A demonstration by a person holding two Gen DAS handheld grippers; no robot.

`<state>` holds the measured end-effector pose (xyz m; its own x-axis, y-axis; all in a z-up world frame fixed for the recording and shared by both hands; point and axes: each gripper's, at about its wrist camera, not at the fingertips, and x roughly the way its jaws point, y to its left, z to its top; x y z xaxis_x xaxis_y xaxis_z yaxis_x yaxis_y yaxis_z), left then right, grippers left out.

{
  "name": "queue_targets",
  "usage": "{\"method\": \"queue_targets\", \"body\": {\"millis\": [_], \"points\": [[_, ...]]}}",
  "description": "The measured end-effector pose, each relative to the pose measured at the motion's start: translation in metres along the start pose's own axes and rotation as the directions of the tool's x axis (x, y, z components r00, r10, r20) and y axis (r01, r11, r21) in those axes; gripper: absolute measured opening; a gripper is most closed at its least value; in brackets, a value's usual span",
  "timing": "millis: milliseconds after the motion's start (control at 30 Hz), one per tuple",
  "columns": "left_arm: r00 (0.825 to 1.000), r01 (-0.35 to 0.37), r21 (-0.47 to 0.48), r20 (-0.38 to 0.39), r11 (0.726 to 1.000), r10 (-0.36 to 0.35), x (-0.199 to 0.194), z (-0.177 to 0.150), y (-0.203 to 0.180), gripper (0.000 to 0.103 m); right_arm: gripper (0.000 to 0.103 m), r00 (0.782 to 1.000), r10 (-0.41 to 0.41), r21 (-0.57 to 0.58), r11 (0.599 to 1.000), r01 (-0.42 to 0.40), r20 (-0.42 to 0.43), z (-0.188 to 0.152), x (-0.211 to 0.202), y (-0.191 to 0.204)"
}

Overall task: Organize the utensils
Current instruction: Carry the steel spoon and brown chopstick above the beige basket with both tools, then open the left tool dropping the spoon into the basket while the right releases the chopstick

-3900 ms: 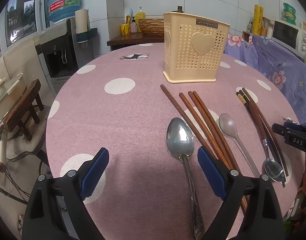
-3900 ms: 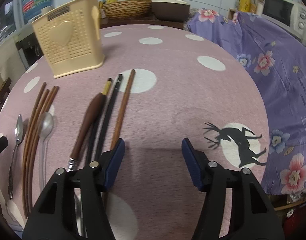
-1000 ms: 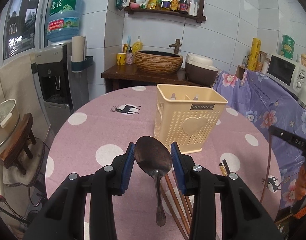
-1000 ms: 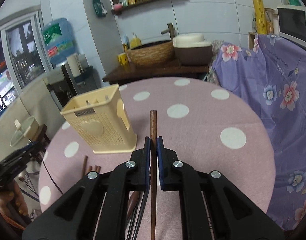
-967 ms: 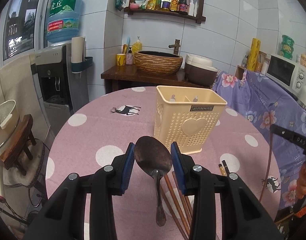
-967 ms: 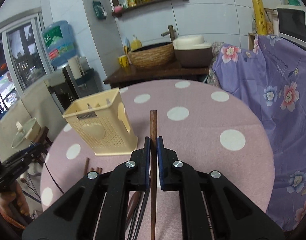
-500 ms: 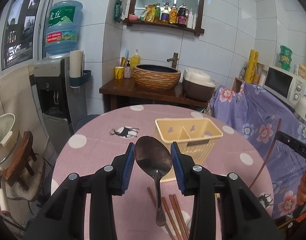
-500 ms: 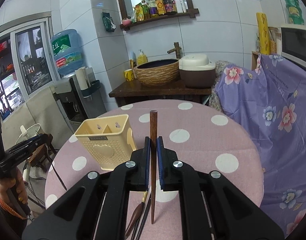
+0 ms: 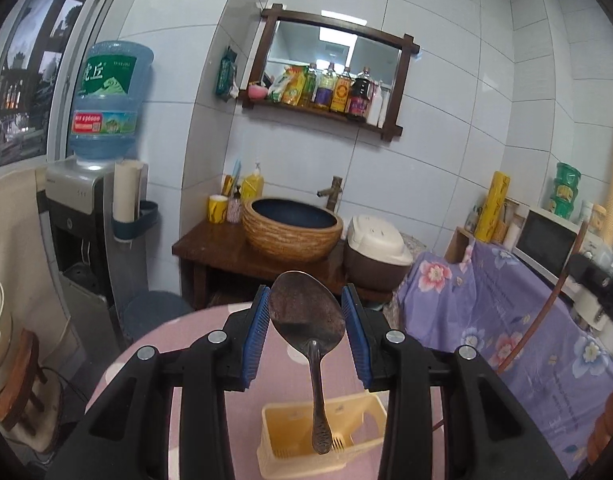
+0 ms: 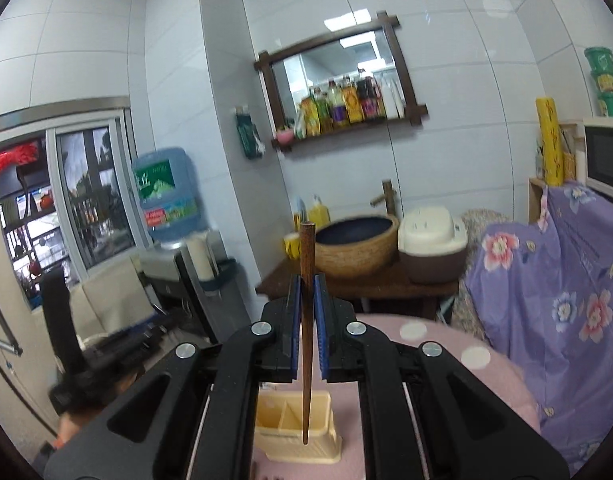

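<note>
My left gripper [image 9: 306,334] is shut on the bowl of a large metal spoon [image 9: 306,314], whose handle hangs down over the open top of the cream utensil holder [image 9: 286,436] far below. My right gripper [image 10: 306,322] is shut on a dark wooden chopstick [image 10: 307,264]. The chopstick stands upright and its lower tip hangs over the cream utensil holder [image 10: 294,424], seen from above with its divider showing. In the left wrist view the other gripper [image 9: 598,280] shows at the right edge with the chopstick [image 9: 546,300] slanting down from it.
The pink polka-dot table [image 9: 174,336] lies far below both grippers. Behind it are a wooden counter with a woven basin [image 9: 292,232] and a rice cooker [image 9: 376,244], a water dispenser [image 9: 98,184] at the left, and a purple floral cloth [image 9: 486,300] at the right.
Both grippers have risen well above the table with the spoon and the chopstick still held. The holder has dropped to the bottom of both views, now seen from above.
</note>
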<state>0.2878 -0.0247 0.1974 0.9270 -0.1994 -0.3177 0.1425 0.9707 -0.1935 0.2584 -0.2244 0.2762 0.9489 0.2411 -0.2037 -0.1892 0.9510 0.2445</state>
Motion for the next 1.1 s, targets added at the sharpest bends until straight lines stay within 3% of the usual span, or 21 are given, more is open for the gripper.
{"method": "queue_targets", "body": {"millis": [167,400,567,833,867,900,1000,1033,1067,1100], "points": [[0.999,-0.037,0.02,-0.004,0.999,0.037,0.029,-0.025,-0.003,0.037,0.008,0.999,-0.031,-0.018,0.999,0.031,0.018,-0.017,0.034,0.019],[0.997,-0.06,-0.002,-0.054,0.998,0.059,0.054,-0.079,0.013,0.037,0.008,0.994,-0.075,-0.013,0.997,0.074,-0.083,-0.095,0.084,0.012],[0.992,-0.053,-0.018,-0.115,0.998,0.051,0.063,-0.102,0.024,0.037,0.008,0.985,-0.083,0.001,0.996,0.084,-0.154,-0.13,0.102,0.004],[0.988,-0.043,0.022,-0.151,0.999,0.046,0.067,-0.117,0.02,0.037,0.008,0.982,-0.103,-0.023,0.995,0.101,-0.155,-0.139,0.104,0.0],[0.987,-0.037,0.022,-0.156,0.999,0.04,0.066,-0.117,0.019,0.039,0.009,0.983,-0.1,-0.018,0.995,0.098,-0.153,-0.139,0.103,-0.002],[0.986,-0.028,0.022,-0.162,0.999,0.031,0.064,-0.116,0.019,0.048,0.009,0.983,-0.094,-0.013,0.996,0.093,-0.155,-0.14,0.101,-0.003],[0.99,-0.028,0.02,-0.138,0.999,0.03,0.05,-0.117,0.02,0.074,0.024,0.983,-0.088,-0.001,0.996,0.089,-0.161,-0.143,0.095,-0.007],[0.991,-0.029,0.018,-0.128,0.999,0.031,0.044,-0.118,0.021,0.076,0.041,0.984,-0.086,0.005,0.996,0.088,-0.157,-0.145,0.09,-0.009],[0.991,-0.029,0.018,-0.126,0.999,0.031,0.038,-0.12,0.021,0.077,0.048,0.985,-0.087,0.012,0.996,0.09,-0.149,-0.145,0.085,-0.01],[0.991,-0.031,0.023,-0.133,0.999,0.034,0.034,-0.122,0.022,0.078,0.048,0.986,-0.095,0.012,0.995,0.098,-0.139,-0.148,0.079,-0.011]]}}
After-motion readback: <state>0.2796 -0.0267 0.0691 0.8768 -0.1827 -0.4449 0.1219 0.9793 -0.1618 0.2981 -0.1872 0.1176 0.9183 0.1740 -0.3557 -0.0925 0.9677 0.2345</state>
